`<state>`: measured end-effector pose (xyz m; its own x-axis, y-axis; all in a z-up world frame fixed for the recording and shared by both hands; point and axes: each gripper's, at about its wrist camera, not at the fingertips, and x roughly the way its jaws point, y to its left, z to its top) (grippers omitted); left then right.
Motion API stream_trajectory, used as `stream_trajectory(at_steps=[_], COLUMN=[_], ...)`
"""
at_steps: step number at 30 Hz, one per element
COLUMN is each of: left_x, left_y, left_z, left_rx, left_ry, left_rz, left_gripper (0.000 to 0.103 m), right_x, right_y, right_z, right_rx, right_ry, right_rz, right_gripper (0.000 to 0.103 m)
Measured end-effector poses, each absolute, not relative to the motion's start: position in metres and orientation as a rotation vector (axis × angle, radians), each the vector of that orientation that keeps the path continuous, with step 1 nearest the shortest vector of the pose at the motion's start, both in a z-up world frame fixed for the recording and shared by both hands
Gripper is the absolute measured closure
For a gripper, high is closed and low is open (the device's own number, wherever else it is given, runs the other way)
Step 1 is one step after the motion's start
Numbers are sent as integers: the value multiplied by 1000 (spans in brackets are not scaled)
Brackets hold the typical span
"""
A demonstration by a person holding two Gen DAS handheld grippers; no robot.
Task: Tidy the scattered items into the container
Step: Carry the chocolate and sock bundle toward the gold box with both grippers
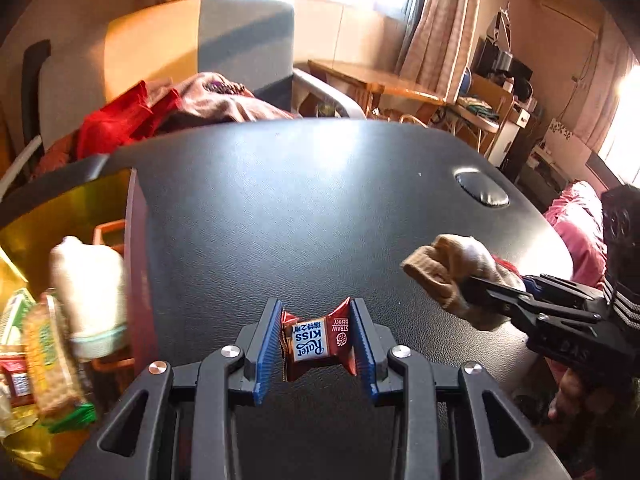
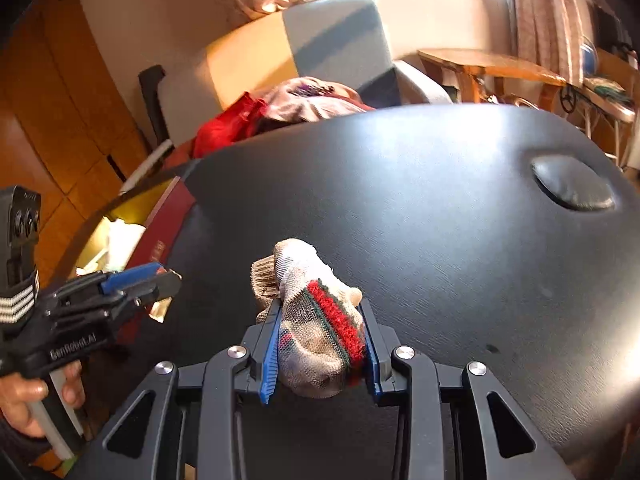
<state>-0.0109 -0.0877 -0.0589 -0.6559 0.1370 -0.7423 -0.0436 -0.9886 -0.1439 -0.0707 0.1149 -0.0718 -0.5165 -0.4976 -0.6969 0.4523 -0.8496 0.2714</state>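
Candy in left gripper, probably sock in right gripper

Both grippers are black plastic with blue ribbed finger pads and silver round screws. The left gripper bears white "GenRobot.AI" lettering, grey striped bands and a pale trigger.
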Motion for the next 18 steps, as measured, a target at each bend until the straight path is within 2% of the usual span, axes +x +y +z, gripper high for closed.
stream_trajectory(at_steps=[8, 18], left_x=[18, 56], left_y=[-132, -244], left_z=[-37, -31], left_rx=[-1201, -1240], left_ry=[-236, -410], left_rz=[2899, 3165], left_gripper=[68, 68], right_x=[-64, -59], right_y=[47, -70], right_z=[-43, -11], right_rx=[997, 930], right_ry=[-32, -42], right_rz=[-2228, -2008], right_gripper=[69, 69])
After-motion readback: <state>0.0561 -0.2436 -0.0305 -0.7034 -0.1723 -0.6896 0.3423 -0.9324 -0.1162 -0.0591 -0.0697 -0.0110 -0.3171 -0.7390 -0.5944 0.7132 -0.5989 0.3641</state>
